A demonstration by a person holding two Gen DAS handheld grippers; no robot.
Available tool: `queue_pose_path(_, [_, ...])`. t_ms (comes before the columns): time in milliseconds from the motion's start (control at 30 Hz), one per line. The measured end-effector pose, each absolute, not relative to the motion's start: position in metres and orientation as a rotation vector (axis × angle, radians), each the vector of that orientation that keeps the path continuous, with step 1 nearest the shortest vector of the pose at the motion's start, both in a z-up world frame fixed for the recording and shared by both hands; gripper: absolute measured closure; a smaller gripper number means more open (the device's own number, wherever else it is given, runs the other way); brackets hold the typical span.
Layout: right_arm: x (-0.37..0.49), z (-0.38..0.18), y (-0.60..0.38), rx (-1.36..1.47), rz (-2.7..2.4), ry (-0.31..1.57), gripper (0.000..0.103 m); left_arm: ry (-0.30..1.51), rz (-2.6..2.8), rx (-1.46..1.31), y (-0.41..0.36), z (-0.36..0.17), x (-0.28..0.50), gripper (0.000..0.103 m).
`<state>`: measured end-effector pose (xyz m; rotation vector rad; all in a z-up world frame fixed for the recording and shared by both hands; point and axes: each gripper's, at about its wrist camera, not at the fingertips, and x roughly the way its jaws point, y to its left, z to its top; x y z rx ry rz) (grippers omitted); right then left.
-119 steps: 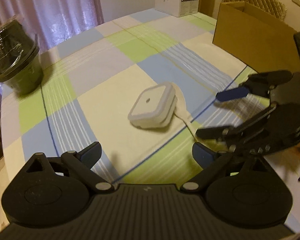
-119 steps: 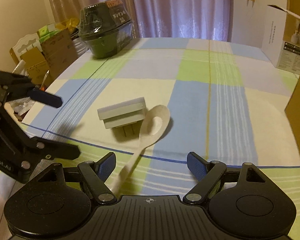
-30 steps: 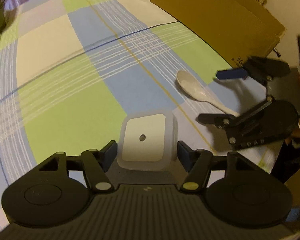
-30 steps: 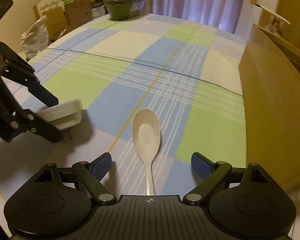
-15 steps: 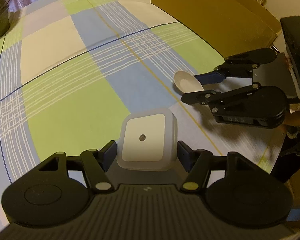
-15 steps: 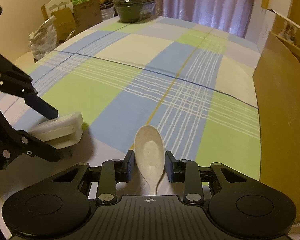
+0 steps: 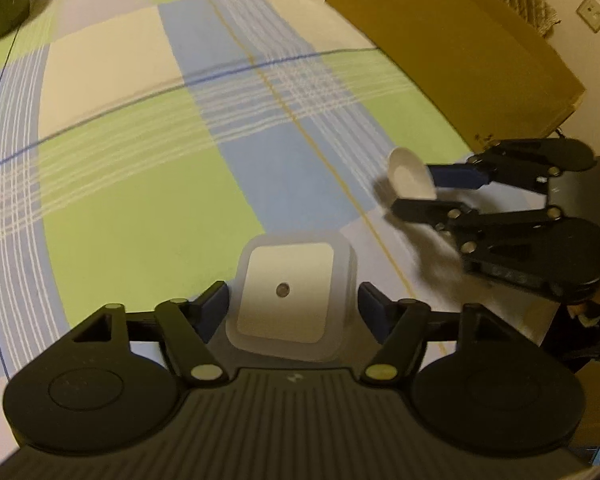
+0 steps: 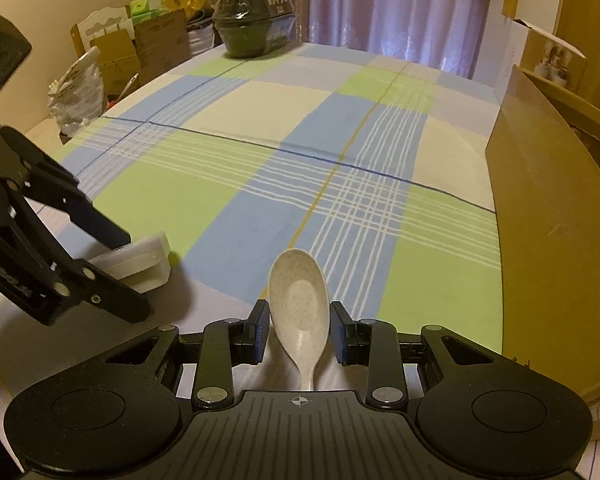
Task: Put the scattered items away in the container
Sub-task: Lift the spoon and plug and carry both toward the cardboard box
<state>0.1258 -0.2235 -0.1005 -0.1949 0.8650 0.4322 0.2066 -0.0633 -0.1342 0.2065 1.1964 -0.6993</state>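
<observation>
The left gripper is level and clamps the white square box by its sides, flat face up. At about 3 o'clock from it, the right gripper is closed on the pale spoon (speckled), raised off the checked tablecloth. The spoon's long axis runs along the fingers, bowl toward 12 o'clock. The cardboard container stands at 3 o'clock.

Dim, warm yellowish indoor light, with strong fisheye bending at the edges.

The left wrist view is soft with motion blur, worst on the spoon and its smeared shadow; the right wrist view is sharper. Curtains catch a faint sheen. Corners fall dark in both.
</observation>
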Motion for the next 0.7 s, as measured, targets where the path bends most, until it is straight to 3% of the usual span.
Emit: queue_pose_path(700, [0.107,-0.059,-0.231,-0.184,0.378,0.798,0.070,1.143,-0.632,0.189,-0.048,-0.102,0.179,0.041])
